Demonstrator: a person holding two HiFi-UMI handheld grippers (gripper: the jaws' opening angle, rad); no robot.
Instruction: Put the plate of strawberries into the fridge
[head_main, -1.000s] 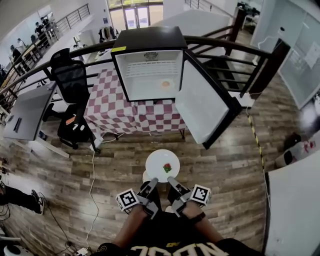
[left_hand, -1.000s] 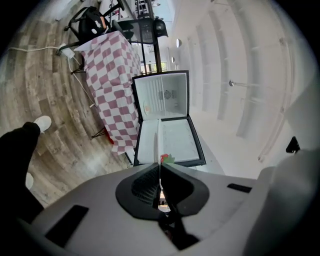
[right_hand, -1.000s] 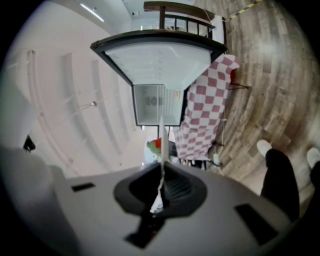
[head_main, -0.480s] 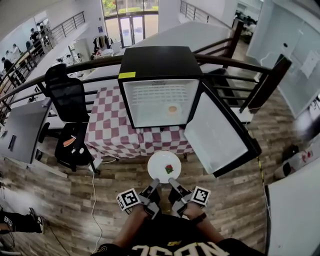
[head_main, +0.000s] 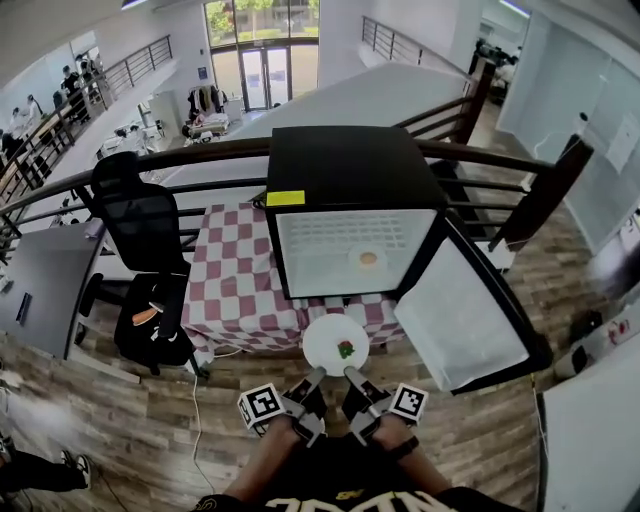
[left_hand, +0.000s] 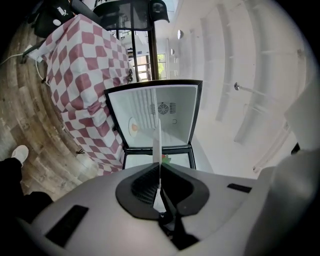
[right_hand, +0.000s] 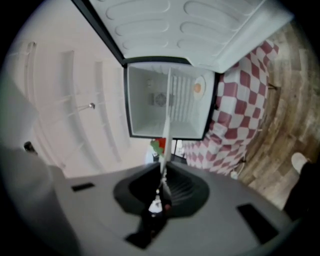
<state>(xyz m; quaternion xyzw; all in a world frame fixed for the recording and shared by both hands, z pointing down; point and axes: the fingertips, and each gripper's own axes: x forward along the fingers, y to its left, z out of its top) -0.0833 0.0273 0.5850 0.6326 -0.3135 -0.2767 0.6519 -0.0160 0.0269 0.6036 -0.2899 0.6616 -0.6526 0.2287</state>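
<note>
A white plate (head_main: 330, 340) with a red strawberry (head_main: 346, 350) is held level in front of the open black fridge (head_main: 345, 165). My left gripper (head_main: 314, 379) is shut on the plate's near-left rim and my right gripper (head_main: 353, 378) on its near-right rim. In the left gripper view the plate (left_hand: 157, 142) shows edge-on between the jaws of the left gripper (left_hand: 159, 182), with the strawberry (left_hand: 165, 159) beside it. The right gripper view shows the same plate (right_hand: 167, 127) pinched by the right gripper (right_hand: 162, 175), the strawberry (right_hand: 157, 146) to its left. The white fridge interior (head_main: 345, 250) faces me.
The fridge door (head_main: 460, 315) stands swung open to the right. A small round orange thing (head_main: 368, 259) lies inside on a shelf. The fridge sits on a table with a red-checked cloth (head_main: 230, 280). A black office chair (head_main: 145, 230) and a grey desk (head_main: 45, 285) stand left; a railing (head_main: 200, 155) runs behind.
I have come closer to the fridge with the plate; the fridge fills more of the head view and the plate now hangs just before its lower edge. Both grippers keep their hold.
</note>
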